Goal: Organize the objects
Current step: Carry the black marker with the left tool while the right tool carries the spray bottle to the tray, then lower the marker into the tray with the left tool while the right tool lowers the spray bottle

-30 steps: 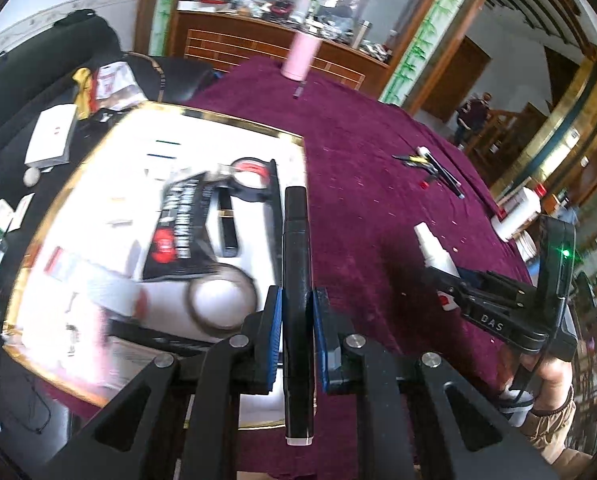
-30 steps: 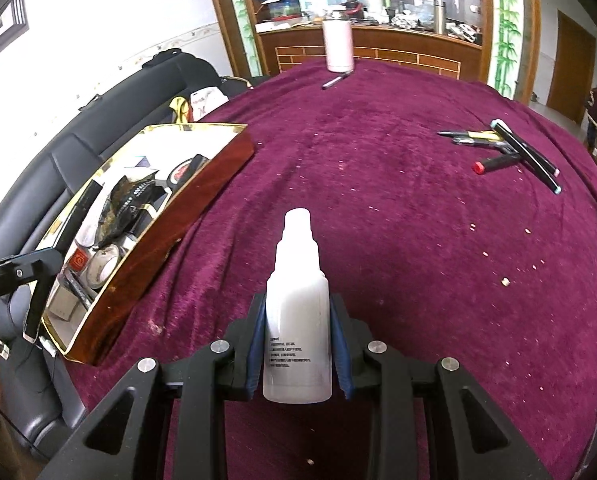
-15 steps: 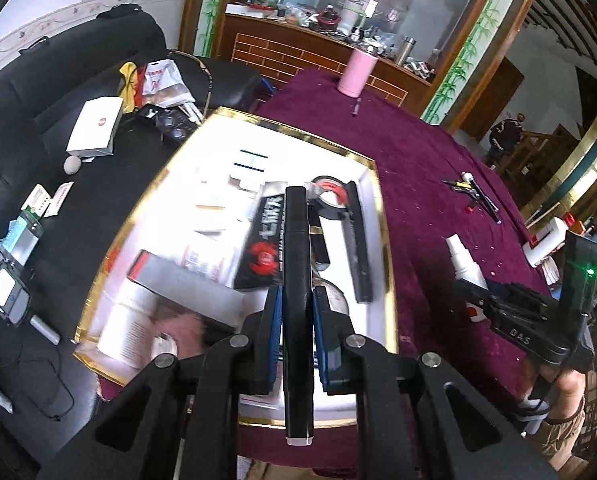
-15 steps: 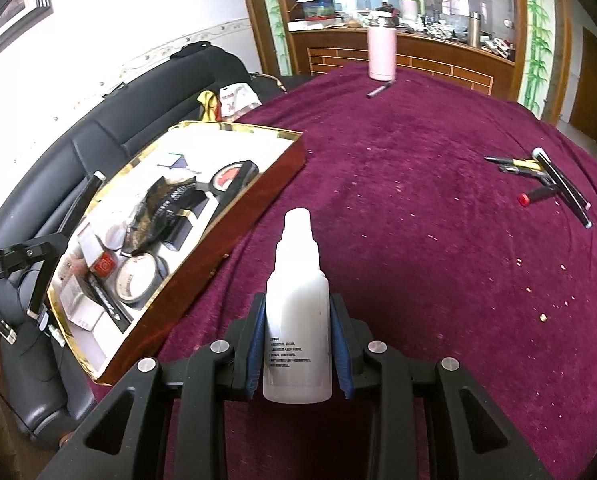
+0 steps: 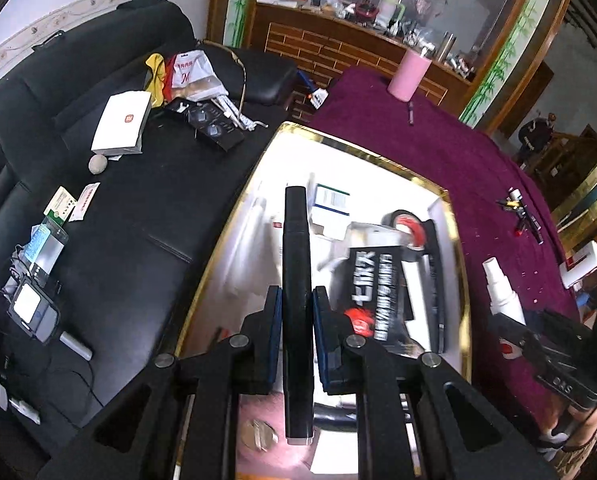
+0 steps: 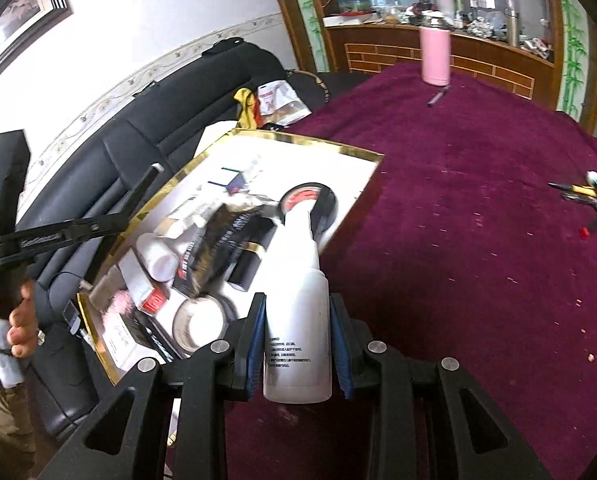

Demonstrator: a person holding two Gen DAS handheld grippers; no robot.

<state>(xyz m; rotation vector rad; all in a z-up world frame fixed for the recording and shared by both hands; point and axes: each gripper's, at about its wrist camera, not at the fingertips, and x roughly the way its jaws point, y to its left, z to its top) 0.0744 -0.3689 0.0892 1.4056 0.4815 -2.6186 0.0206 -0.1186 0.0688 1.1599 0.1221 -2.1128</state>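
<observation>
gold-rimmed box (image 5: 456,248) sits at the left edge of the maroon tablecloth (image 6: 478,200), beside the black sofa (image 5: 110,216) — inside it: red-cored tape roll (image 6: 308,200), black printed packet (image 5: 372,292), small white-and-blue carton (image 5: 332,204), white tube, round tin (image 6: 200,322). left gripper (image 5: 296,316) is narrow, pads clamped on a slim black marker (image 5: 296,264), held over the box's near left part. right gripper (image 6: 298,328) pinches a white spray bottle (image 6: 298,320) upright between its blue pads, nozzle over the box's right edge. pink tumbler (image 6: 435,56) stands at the far edge of the cloth, a dark pen (image 6: 437,96) just in front of it. loose pens (image 6: 594,200) lie near the right edge — a little blurred.
</observation>
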